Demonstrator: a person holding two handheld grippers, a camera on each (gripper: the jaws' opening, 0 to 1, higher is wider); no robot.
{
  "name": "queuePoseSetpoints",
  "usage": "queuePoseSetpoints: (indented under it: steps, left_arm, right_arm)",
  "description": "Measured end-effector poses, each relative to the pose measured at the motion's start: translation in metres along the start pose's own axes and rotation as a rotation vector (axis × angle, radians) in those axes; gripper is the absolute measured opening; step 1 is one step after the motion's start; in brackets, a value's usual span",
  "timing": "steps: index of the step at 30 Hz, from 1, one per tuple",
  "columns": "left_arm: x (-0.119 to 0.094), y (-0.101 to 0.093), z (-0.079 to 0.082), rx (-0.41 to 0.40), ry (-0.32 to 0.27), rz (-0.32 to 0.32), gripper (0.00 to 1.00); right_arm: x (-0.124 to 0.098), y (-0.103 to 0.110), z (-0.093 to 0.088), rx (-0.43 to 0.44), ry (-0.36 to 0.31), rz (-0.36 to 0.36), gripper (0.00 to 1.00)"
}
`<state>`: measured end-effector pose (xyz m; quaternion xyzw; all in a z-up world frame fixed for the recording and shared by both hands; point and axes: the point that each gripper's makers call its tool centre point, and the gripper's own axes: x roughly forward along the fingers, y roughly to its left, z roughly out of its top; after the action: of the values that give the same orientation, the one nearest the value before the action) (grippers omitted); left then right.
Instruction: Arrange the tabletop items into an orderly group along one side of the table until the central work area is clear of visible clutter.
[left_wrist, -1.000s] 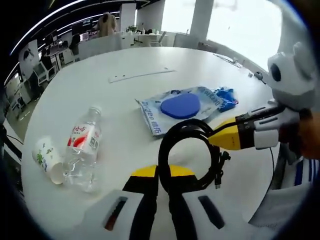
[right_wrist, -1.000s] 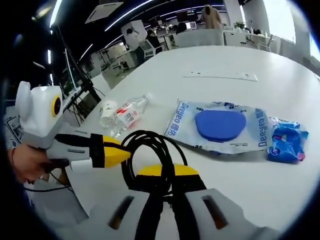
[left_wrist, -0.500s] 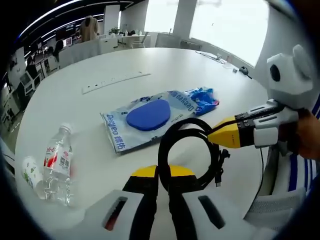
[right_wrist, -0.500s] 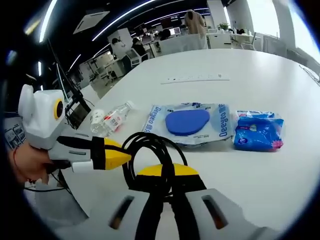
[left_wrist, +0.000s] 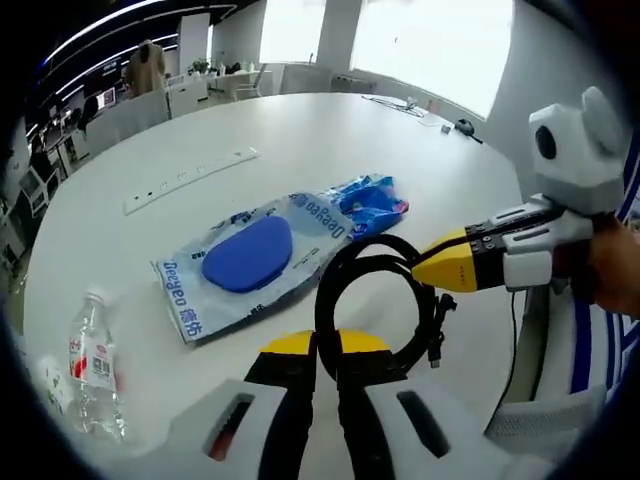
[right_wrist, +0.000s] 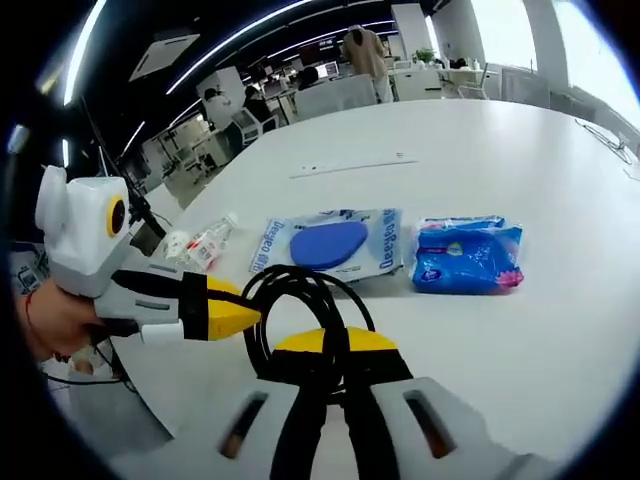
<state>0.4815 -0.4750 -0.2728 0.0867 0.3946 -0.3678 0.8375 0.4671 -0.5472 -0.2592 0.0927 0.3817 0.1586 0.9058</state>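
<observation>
A black cable (left_wrist: 330, 300) coiled in a loop hangs above the white table (left_wrist: 300, 120), held from two sides. My left gripper (left_wrist: 325, 345) is shut on the loop's lower part. My right gripper (left_wrist: 425, 272) comes in from the right, its yellow tips shut on the loop's side. In the right gripper view the cable (right_wrist: 290, 290) sits in my shut right gripper (right_wrist: 335, 340), with the left gripper (right_wrist: 245, 315) clamped on it from the left. Beyond lie a flat pack with a blue disc (left_wrist: 245, 255) (right_wrist: 330, 243) and a blue wipes pack (left_wrist: 372, 195) (right_wrist: 467, 255).
A clear water bottle (left_wrist: 92, 365) (right_wrist: 207, 245) lies near the table edge beside a paper cup (right_wrist: 178, 243). A long white strip (left_wrist: 190, 175) (right_wrist: 360, 167) lies farther back. Office desks, chairs and a standing person are beyond the table. A hand (left_wrist: 610, 270) holds the right gripper.
Both views have swung, so the packs and bottle sit differently in each picture. The cable stays gripped by both grippers in the same way. Nothing on the table has moved itself.
</observation>
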Motion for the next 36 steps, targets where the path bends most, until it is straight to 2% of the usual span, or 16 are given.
queuePoseSetpoints:
  steps: [8,15,36]
  left_arm:
    - [0.018,-0.019,0.011,0.018,0.017,-0.038,0.03]
    - [0.033,-0.027,0.008,0.022,0.043,-0.051,0.03]
    - [0.068,-0.016,0.000,-0.058,0.097,-0.069,0.03]
  right_arm:
    - [-0.009,-0.030,-0.004,0.034,-0.002,-0.040,0.01]
    - [-0.008,-0.042,-0.007,0.041,0.006,-0.059,0.01]
    - [0.024,-0.067,-0.020,0.065,0.068,-0.059,0.02]
